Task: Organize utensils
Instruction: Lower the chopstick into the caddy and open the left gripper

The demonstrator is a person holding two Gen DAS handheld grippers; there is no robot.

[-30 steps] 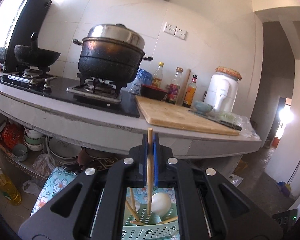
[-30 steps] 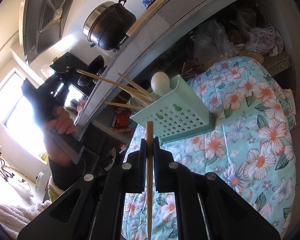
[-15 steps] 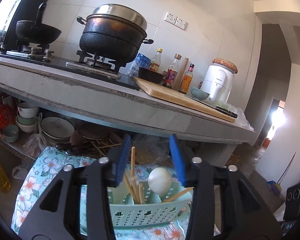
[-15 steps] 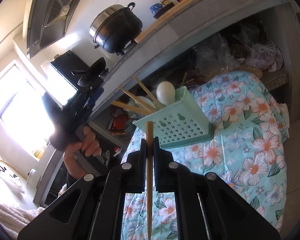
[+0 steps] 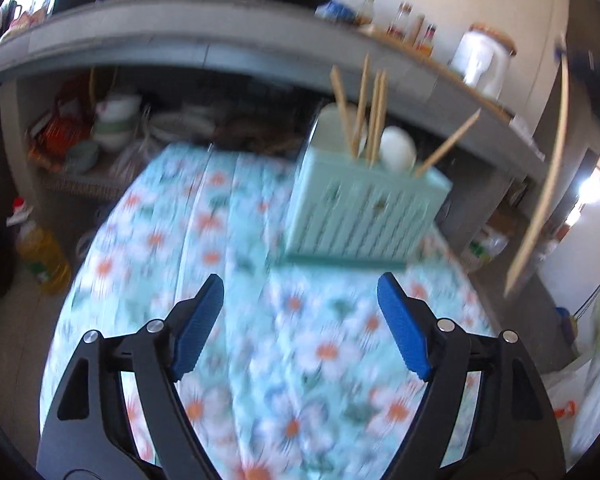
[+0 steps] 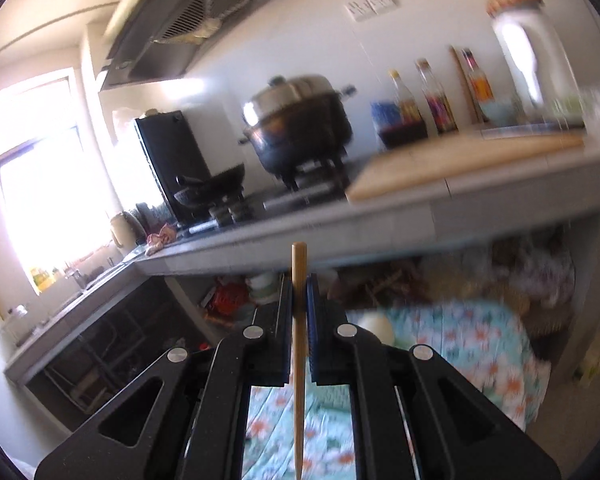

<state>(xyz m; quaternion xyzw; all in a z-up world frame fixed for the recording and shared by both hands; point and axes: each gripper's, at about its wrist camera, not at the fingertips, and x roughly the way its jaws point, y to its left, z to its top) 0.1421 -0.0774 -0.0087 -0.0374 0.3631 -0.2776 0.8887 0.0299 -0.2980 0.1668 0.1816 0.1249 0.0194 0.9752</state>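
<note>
A mint green utensil basket point(image 5: 362, 216) stands on a floral cloth point(image 5: 236, 272) and holds several wooden chopsticks point(image 5: 374, 116) and a white spoon point(image 5: 398, 154). My left gripper point(image 5: 300, 322) is open and empty above the cloth, short of the basket. My right gripper point(image 6: 299, 300) is shut on one wooden chopstick point(image 6: 299, 360), held upright. That chopstick also shows at the right of the left wrist view point(image 5: 548, 184), above and right of the basket. The white spoon's top peeks behind my right gripper point(image 6: 376, 326).
A grey counter point(image 6: 440, 212) carries a black pot point(image 6: 300, 120), a wok point(image 6: 216, 184), a cutting board point(image 6: 460, 160) and sauce bottles point(image 6: 432, 100). Bowls and plates point(image 5: 116, 120) sit on the shelf under it. An oil bottle point(image 5: 40, 248) stands on the floor at left.
My left gripper has opened, let its chopstick go into the basket, and pulled back and tilted down. My right gripper has swung upward with its chopstick, facing the counter.
</note>
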